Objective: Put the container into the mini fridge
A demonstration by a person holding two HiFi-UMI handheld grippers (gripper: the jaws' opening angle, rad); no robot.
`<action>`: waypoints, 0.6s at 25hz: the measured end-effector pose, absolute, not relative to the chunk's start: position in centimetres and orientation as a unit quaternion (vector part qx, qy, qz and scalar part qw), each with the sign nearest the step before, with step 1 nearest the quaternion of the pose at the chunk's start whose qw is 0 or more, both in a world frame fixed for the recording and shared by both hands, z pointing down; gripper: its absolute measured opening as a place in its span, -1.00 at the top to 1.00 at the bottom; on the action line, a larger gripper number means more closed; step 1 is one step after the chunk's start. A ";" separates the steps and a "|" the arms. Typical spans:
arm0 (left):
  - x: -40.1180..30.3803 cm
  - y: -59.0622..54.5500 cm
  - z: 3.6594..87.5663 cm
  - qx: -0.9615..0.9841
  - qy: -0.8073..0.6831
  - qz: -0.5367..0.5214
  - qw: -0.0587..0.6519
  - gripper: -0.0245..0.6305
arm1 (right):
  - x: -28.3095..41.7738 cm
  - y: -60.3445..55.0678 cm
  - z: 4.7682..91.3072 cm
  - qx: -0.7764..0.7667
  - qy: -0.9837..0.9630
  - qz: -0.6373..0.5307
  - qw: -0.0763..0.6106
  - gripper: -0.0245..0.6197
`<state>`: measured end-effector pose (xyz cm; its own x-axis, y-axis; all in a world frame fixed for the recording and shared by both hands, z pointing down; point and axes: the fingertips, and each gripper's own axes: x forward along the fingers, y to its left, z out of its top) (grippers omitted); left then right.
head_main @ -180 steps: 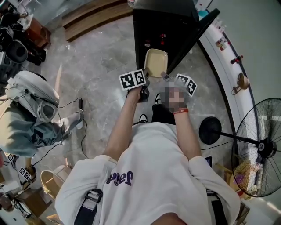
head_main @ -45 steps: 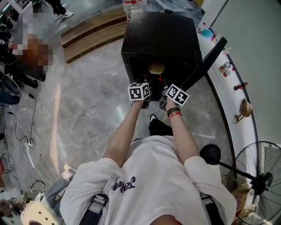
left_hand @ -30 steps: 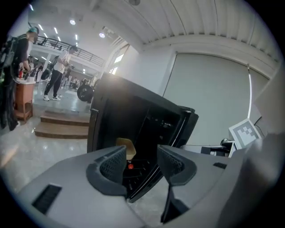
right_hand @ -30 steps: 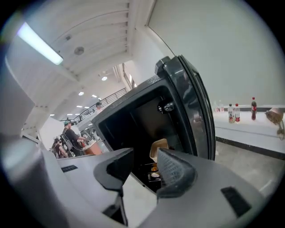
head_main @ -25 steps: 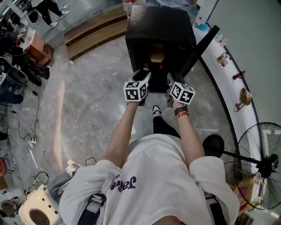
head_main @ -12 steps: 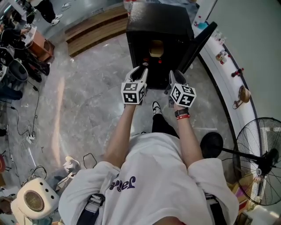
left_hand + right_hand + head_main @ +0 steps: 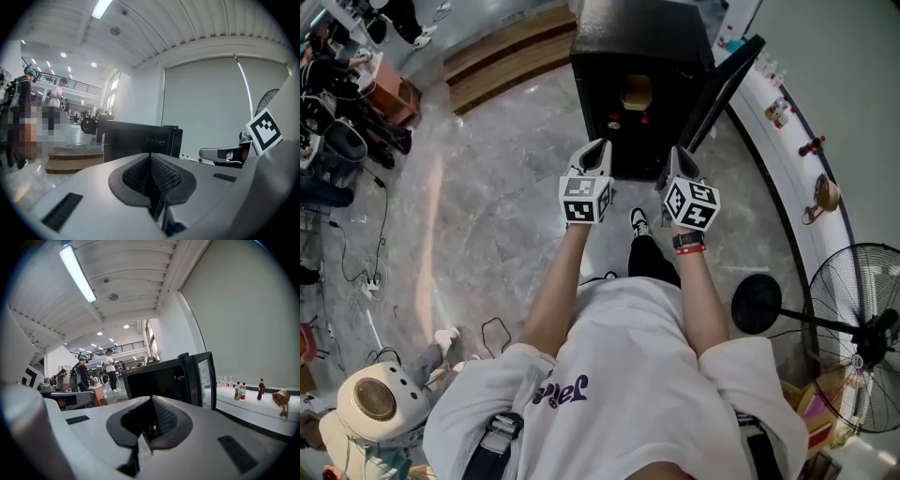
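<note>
- Now: the mini fridge (image 7: 642, 47) is a black, boxy cabinet with a matte top. It stands on a glossy grey marbled floor (image 7: 487, 216). Its glass-fronted door (image 7: 724, 82) is swung wide to the right.
- The container (image 7: 636, 92) is a pale beige tub with a rounded-rectangular shape. It sits inside the dark cavity, well apart from both grippers. Small red things (image 7: 644, 119) lie lower in the cavity, too small to identify.
- Left gripper (image 7: 598, 150): smooth grey moulded shells with black ribbed pads. The jaws have just been closing and now meet, with nothing between them.
- Right gripper (image 7: 677, 157): same build. Its jaws have also just been closing and are pressed together, gripping nothing.
- Both grippers are held side by side in front of the fridge opening, tips toward it and clear of the cabinet. The open door edge is just beside the right one.
- Surroundings: wooden steps (image 7: 502, 47) run to the left of the fridge. A white ledge (image 7: 787, 141) follows the wall at right and carries bottles (image 7: 260, 389). A standing fan (image 7: 862, 337) with a round black base is near the person's right side. Cables (image 7: 380, 225) trail over the floor at left.
</note>
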<state>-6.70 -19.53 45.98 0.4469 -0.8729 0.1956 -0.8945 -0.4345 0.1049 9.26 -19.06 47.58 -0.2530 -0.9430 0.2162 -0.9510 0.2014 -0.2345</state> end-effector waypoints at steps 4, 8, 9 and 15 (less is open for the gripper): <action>-6.2 -18.7 45.5 0.850 -0.517 0.056 0.085 0.86 | 9.1 -18.2 47.0 0.610 -0.777 0.152 0.012 0.88; -5.6 -18.0 45.3 0.853 -0.514 0.050 0.079 0.86 | 9.1 -17.6 46.4 0.608 -0.781 0.144 0.006 0.88; -5.6 -17.9 45.3 0.853 -0.513 0.048 0.080 0.86 | 9.2 -17.5 46.4 0.609 -0.780 0.143 0.007 0.88; -5.1 -17.1 45.2 0.852 -0.513 0.030 0.096 0.86 | 10.0 -16.3 47.0 0.609 -0.780 0.142 0.010 0.88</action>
<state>-5.13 -17.13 45.18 0.4712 -0.8694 0.1488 -0.8807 -0.4546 0.1329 10.04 -16.25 46.95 -0.2571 -0.9478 0.1888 -0.9534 0.2168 -0.2100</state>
